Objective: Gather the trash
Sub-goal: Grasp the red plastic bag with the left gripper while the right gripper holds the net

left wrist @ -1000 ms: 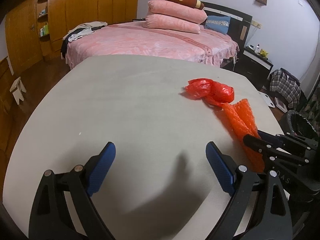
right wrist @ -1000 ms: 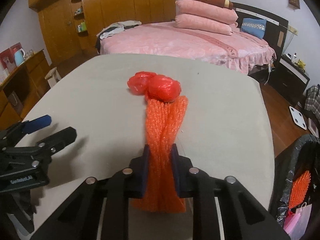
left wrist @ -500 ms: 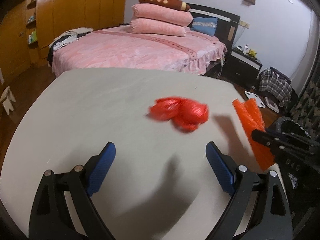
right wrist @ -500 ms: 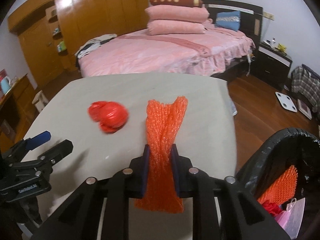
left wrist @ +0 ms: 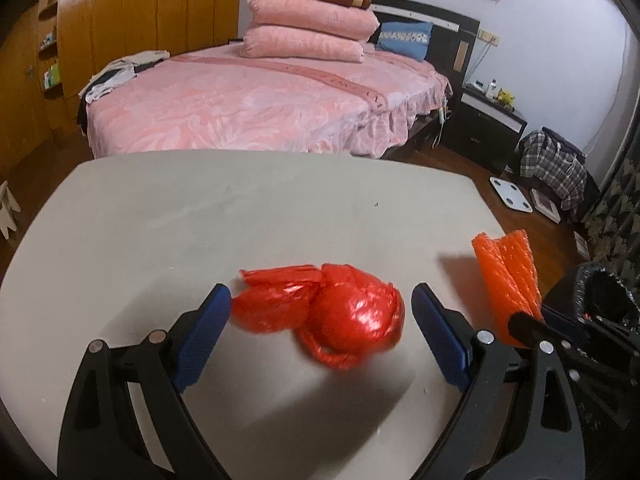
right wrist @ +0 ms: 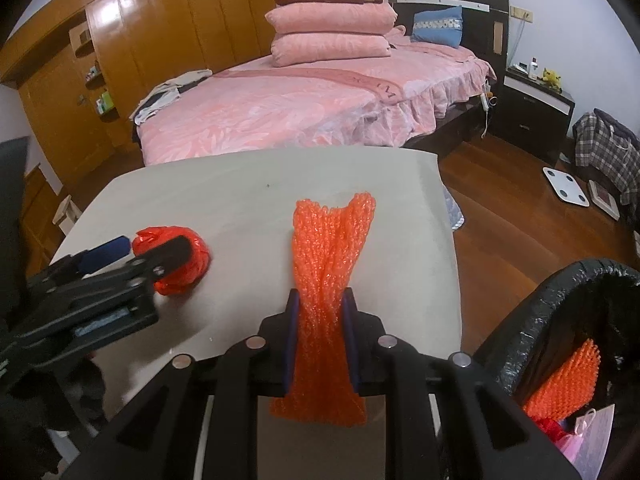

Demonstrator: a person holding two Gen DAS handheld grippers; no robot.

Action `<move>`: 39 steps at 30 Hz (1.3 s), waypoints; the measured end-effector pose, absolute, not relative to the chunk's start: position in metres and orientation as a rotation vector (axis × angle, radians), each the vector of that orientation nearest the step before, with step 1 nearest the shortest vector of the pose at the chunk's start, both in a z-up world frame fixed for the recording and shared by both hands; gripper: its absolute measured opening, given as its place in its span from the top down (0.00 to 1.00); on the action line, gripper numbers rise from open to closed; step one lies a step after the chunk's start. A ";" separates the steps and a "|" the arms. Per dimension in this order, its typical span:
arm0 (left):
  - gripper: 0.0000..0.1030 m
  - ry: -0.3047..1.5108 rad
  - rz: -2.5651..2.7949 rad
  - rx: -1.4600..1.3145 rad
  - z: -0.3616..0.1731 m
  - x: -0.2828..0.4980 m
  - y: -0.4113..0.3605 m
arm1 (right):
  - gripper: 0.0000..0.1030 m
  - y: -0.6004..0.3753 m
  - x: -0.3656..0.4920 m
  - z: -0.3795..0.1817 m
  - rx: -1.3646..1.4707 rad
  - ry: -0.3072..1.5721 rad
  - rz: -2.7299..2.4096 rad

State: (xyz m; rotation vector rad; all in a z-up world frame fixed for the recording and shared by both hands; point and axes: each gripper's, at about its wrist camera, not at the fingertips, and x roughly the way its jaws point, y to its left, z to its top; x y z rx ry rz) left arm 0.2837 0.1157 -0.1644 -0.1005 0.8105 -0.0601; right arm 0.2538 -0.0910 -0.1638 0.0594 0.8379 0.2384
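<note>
Table point(left wrist: 280, 200) fills the near view, a pale grey top with a pink bed point(left wrist: 248, 96) far behind it, and a black-lined trash bin point(right wrist: 560, 320) waits off the right edge, already holding orange netting and other scraps. Next down in size, the orange foam net point(right wrist: 332, 264) hangs pinched in the right gripper point(right wrist: 320, 340), jaws clamped tight on its middle, lifted clear so it can swing over to the bin. Smaller again, the red plastic bag point(left wrist: 336, 312), knotted into a ball, sits on the table right between the wide-open jaws of the left gripper point(left wrist: 320, 328), pads apart from it on both sides, nothing held yet, lined up for a squeeze. Compared with 1 second ago, the bag was far off to the right and the net's tip lay against it; now the net has pulled away rightward and the left gripper has slid in to straddle the bag.
</note>
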 end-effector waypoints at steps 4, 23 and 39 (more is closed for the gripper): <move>0.14 0.859 -0.034 -0.094 -0.176 0.291 0.115 | 0.80 -0.091 0.253 -0.166 0.060 0.843 0.239; 0.14 0.860 0.018 -0.148 -0.174 0.268 0.166 | 0.79 -0.070 0.250 -0.176 0.030 0.817 0.258; 0.60 0.858 0.003 -0.145 -0.180 0.280 0.163 | 0.74 -0.064 0.251 -0.179 -0.001 0.824 0.251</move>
